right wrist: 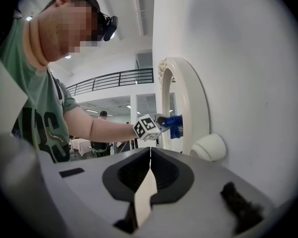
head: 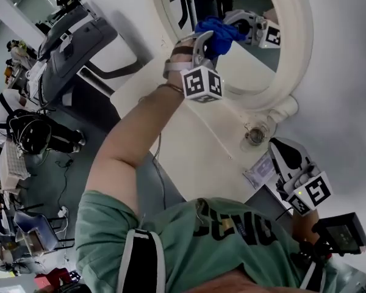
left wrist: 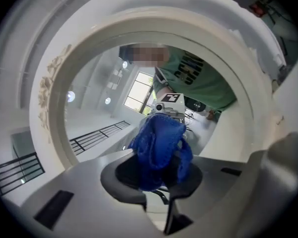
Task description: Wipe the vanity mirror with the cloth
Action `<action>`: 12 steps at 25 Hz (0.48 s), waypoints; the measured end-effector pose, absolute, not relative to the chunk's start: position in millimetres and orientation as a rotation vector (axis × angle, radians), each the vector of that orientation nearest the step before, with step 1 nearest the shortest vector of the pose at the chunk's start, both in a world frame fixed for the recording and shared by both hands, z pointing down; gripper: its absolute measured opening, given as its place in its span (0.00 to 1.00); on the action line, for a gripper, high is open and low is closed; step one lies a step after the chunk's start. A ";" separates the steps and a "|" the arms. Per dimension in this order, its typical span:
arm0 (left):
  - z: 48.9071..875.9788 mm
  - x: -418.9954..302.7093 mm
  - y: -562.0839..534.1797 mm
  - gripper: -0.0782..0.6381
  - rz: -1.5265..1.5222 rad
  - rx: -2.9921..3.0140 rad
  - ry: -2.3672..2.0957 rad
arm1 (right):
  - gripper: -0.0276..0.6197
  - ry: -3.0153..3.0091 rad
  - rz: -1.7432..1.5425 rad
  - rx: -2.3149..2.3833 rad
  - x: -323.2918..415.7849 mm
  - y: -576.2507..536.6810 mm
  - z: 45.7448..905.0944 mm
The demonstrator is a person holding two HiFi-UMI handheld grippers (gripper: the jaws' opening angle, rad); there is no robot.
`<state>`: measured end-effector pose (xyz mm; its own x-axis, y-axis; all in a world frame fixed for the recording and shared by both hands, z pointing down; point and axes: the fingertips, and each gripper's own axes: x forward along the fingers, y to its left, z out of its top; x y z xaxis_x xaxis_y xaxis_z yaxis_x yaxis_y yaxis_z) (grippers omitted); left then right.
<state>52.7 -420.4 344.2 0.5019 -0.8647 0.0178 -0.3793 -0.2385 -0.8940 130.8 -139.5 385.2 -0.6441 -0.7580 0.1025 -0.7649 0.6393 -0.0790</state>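
Observation:
The vanity mirror has a round white frame (head: 296,72) and stands against the wall. My left gripper (head: 205,43) is shut on a blue cloth (head: 221,30), and the cloth is pressed to the glass near the frame's left rim. In the left gripper view the cloth (left wrist: 161,145) bunches out between the jaws in front of the glass, with the frame (left wrist: 52,90) ringing it. My right gripper (head: 279,146) hangs low and to the right, away from the mirror. Its jaws are shut with nothing between them (right wrist: 150,153). From there I see the frame (right wrist: 191,100) edge-on and the cloth (right wrist: 175,124).
The white table (head: 189,133) carries a small clear glass (head: 255,134) and a flat packet (head: 260,170) near the mirror's rounded foot (head: 285,108). A dark device (head: 341,233) sits at the lower right. The white wall (head: 348,54) lies directly behind the mirror.

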 end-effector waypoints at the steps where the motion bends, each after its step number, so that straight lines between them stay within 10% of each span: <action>1: 370.5 54.1 -416.7 0.22 -0.701 -1.858 1.016 | 0.06 -2.786 0.183 1.298 130.8 -139.7 385.8; 12: 549.9 67.9 -377.3 0.22 -0.980 -2.082 0.769 | 0.06 -2.749 0.248 1.315 139.5 -136.3 393.4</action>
